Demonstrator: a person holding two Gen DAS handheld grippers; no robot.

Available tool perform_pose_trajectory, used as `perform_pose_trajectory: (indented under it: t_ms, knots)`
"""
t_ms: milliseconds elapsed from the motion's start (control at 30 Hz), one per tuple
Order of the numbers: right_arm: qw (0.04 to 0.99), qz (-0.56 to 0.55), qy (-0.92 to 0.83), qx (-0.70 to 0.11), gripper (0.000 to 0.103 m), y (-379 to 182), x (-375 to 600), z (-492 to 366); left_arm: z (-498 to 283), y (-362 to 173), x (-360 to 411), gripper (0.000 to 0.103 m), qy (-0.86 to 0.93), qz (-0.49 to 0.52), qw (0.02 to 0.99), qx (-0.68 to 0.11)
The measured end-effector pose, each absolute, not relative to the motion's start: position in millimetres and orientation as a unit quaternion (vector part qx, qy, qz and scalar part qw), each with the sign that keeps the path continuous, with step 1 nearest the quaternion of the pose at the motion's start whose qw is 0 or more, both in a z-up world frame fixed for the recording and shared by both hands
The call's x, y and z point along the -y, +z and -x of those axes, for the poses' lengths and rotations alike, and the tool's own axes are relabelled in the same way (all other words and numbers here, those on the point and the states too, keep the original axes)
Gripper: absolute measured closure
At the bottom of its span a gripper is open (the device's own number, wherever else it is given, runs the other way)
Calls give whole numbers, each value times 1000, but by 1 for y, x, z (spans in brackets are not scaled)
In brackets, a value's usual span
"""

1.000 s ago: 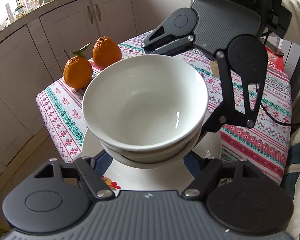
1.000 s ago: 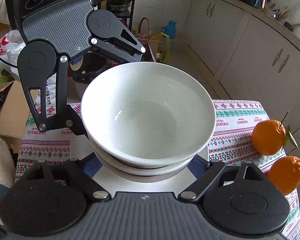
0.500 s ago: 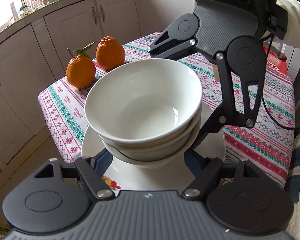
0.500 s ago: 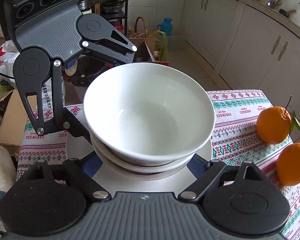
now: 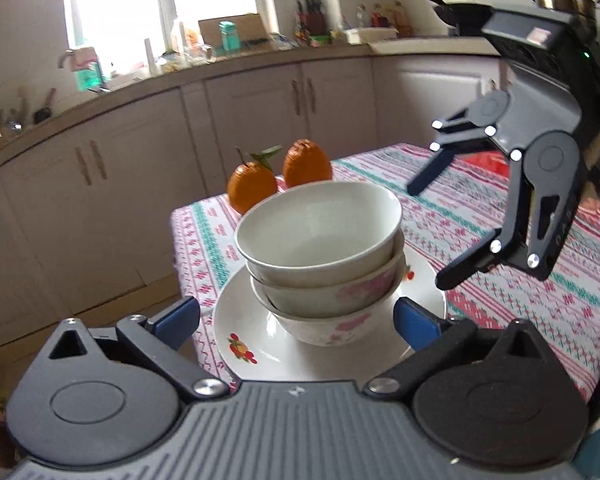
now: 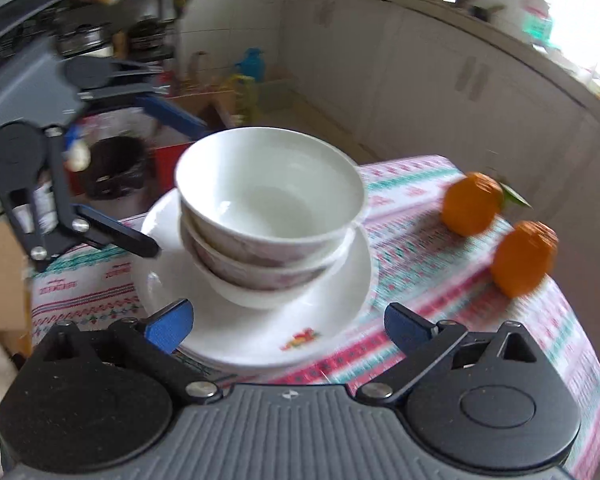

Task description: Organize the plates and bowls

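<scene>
The stack of bowls (image 5: 320, 256), three nested white ones with pink flowers, now sits freed on the plate (image 5: 252, 344) on the patterned tablecloth (image 5: 540, 280). Both the left gripper (image 5: 296, 320) and right gripper (image 6: 288, 326) have drawn back, fingers spread and empty. Two oranges (image 5: 278, 178) lie beyond.

Motion blur smears the two round oranges (image 6: 496, 236) and the patterned tablecloth surface (image 6: 440, 312); stacked white ceramic bowls (image 5: 320, 256) hide the plate's centre.
</scene>
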State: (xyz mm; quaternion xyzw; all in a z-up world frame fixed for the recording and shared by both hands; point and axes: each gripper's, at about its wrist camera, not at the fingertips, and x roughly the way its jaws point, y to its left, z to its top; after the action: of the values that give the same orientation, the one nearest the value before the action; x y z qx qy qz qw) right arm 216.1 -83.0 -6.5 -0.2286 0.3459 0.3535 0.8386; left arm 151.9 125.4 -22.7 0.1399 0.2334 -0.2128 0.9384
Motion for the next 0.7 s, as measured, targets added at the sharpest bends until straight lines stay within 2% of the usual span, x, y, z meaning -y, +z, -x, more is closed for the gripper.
perform_pose_trajectory:
  t_ms: [133,267,400,700]
  knots:
    - [893,176,219,-352,0,-2,90,-189,-125,-11,-111,1,-137,-98,961,-221]
    - [923,109,114,-350,0,2,102,-158,-110,-2,-94,1,-33,-44,963,-262]
    - [938,62,67,-334,0,11,111,-127,-96,4,-80,1,42,-12,957,-287]
    - [946,52,56,-314,0,20,118,-87,-54,15,-60,1,55,-20,960,-272]
